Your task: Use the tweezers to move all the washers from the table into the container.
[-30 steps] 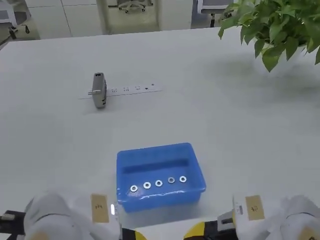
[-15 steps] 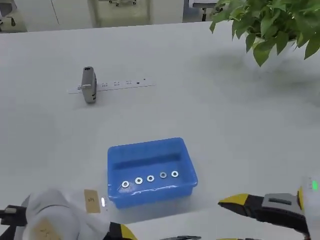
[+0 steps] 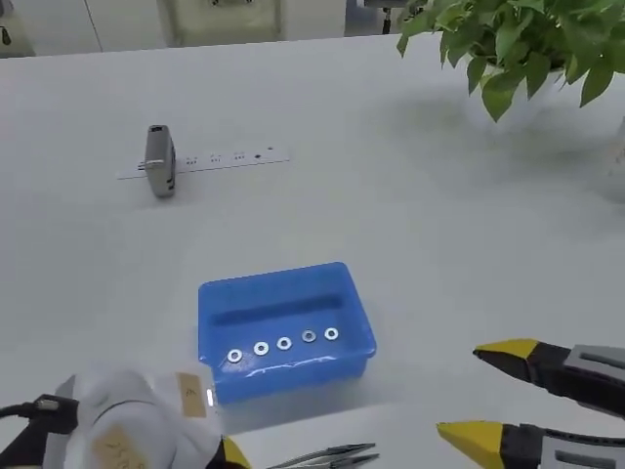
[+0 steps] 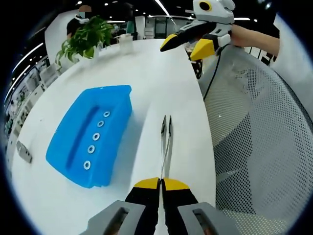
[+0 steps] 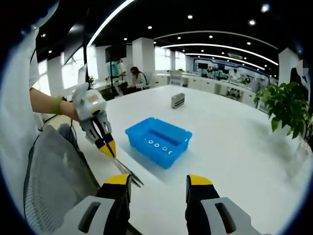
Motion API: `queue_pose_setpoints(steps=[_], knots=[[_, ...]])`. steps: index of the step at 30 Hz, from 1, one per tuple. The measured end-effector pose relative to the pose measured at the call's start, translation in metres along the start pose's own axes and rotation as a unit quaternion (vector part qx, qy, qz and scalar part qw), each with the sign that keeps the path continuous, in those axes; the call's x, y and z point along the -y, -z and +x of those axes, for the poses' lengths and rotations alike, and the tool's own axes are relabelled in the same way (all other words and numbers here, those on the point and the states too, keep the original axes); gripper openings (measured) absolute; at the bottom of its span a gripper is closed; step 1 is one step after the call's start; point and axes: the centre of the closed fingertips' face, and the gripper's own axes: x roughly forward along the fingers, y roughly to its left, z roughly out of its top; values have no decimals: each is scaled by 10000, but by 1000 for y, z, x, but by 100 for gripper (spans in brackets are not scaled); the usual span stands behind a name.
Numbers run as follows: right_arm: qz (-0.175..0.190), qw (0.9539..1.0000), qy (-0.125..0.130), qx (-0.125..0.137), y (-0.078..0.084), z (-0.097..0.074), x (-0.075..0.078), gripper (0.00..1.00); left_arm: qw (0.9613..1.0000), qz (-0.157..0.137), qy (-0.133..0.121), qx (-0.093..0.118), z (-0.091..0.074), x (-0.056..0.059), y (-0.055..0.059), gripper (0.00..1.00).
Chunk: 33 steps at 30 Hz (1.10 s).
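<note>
Yellow-tipped left tongs (image 4: 160,182), pressed together on the tweezers (image 4: 166,142), whose points lay low over the table (image 3: 439,225) near the container (image 3: 275,277). Right tongs (image 5: 159,180), jaws spread and holding nothing, had come up into the head view from the lower right within the last second. Five washers (image 3: 283,344) sat in a row inside the blue container, unmoved over that second, with none seen loose on the table; judged, the transfer was complete.

Your white table (image 3: 439,225) carries a leafy plant (image 3: 518,49) at its far right. Well left of the plant lies a white power strip (image 3: 225,157). Above the plant, curved light strips (image 5: 220,36) cross a dark ceiling; opposite it, a grey mesh chair (image 4: 254,122).
</note>
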Motion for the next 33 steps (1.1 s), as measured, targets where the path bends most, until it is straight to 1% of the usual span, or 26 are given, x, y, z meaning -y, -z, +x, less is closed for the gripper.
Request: queue_pose_setpoints(steps=[2, 7, 12, 15, 21, 25, 27, 29, 30, 31, 32, 33], knots=[[43, 10000, 30, 7, 1, -1, 0, 42, 10000, 57, -30, -29, 1, 0, 1, 0], [220, 9995, 206, 111, 0, -8, 1, 42, 9999, 54, -40, -131, 2, -2, 6, 0], [321, 9989, 305, 146, 2, -13, 3, 42, 9998, 35, -30, -180, 2, -3, 6, 0], [328, 9987, 333, 186, 1, -15, 4, 43, 9998, 56, -13, -214, 2, -3, 6, 0], [249, 9984, 399, 300, -6, -19, 4, 43, 9997, -111, -22, -199, 2, -3, 6, 0], [204, 9984, 387, 361, -10, -22, 2, 43, 9995, -189, -143, -211, -1, -2, 9, 8], [153, 9984, 372, 399, -11, -24, 0, 43, 9991, -323, -268, -113, -6, -2, 7, 12], [107, 9984, 349, 436, -13, -25, 0, 44, 9972, -614, -413, 123, -13, -1, 2, 15], [88, 9983, 333, 467, -14, -26, -1, 44, 9960, -723, -472, 220, -16, -1, 1, 18], [84, 9983, 324, 477, -15, -26, -1, 45, 9931, -929, -587, 402, -22, 0, -3, 22], [67, 9983, 290, 500, -16, -26, -2, 45, 9908, -1063, -662, 510, -26, 0, -5, 25], [43, 9983, 270, 516, -16, -26, -2, 45, 9868, -1245, -779, 687, -33, 0, -7, 30]])
